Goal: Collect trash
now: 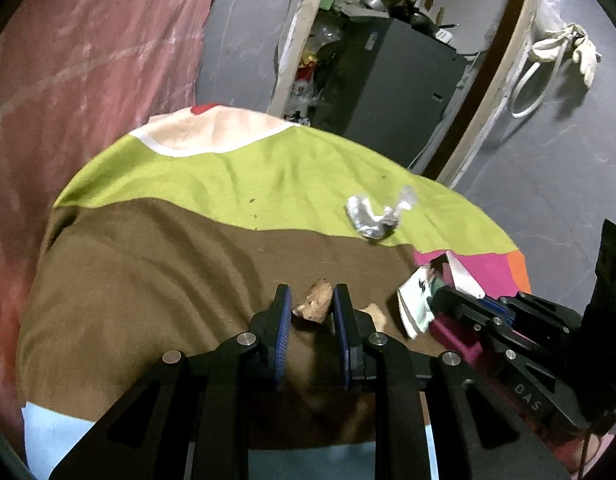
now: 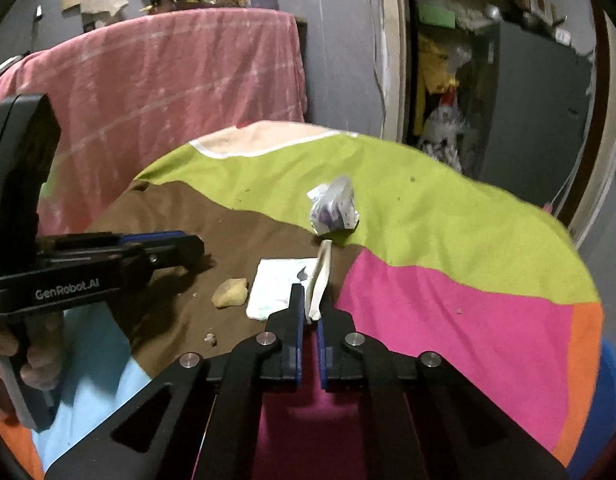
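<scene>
On the colourful cloth [image 1: 188,264], my left gripper [image 1: 310,304] has its jaws around a brown scrap [image 1: 313,306], touching both pads; it looks shut on it. A second beige scrap [image 2: 229,292] lies beside it, partly hidden in the left view [image 1: 378,314]. My right gripper [image 2: 310,306] is shut on a folded white paper wrapper [image 2: 284,288], lifting one edge; it also shows in the left wrist view [image 1: 418,300]. A crumpled silver foil wrapper [image 1: 374,214] lies farther back on the green patch, and shows in the right wrist view [image 2: 334,208].
A pink blanket [image 2: 168,76] hangs over furniture behind the cloth. A doorway with a dark cabinet [image 1: 396,80] and clutter is at the back right. White gloves [image 1: 568,48] hang on the grey wall. The cloth's edge [image 2: 588,280] drops off at right.
</scene>
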A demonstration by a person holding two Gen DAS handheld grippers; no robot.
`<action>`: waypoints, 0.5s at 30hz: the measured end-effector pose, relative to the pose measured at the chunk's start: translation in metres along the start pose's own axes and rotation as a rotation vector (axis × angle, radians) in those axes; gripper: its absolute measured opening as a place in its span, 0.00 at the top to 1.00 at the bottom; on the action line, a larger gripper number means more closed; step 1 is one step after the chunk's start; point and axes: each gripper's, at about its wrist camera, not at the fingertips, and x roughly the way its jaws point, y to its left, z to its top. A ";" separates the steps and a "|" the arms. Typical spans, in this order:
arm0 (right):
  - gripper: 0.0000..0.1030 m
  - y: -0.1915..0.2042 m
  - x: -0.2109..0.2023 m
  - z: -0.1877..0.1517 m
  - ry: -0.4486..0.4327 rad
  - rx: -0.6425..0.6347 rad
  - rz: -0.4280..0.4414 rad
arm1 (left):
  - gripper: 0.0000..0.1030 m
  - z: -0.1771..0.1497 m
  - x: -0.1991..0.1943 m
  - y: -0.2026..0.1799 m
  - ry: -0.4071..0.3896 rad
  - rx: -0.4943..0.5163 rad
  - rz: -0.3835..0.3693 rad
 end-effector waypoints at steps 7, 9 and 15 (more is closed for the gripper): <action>0.97 -0.003 -0.043 -0.006 -0.136 0.006 -0.046 | 0.83 -0.004 -0.022 -0.032 -0.102 0.053 -0.017; 0.97 -0.005 -0.056 -0.007 -0.174 0.005 -0.065 | 0.83 -0.005 -0.026 -0.041 -0.125 0.050 -0.030; 0.98 -0.011 -0.103 -0.010 -0.310 -0.001 -0.150 | 0.83 0.001 -0.044 -0.068 -0.213 0.068 -0.057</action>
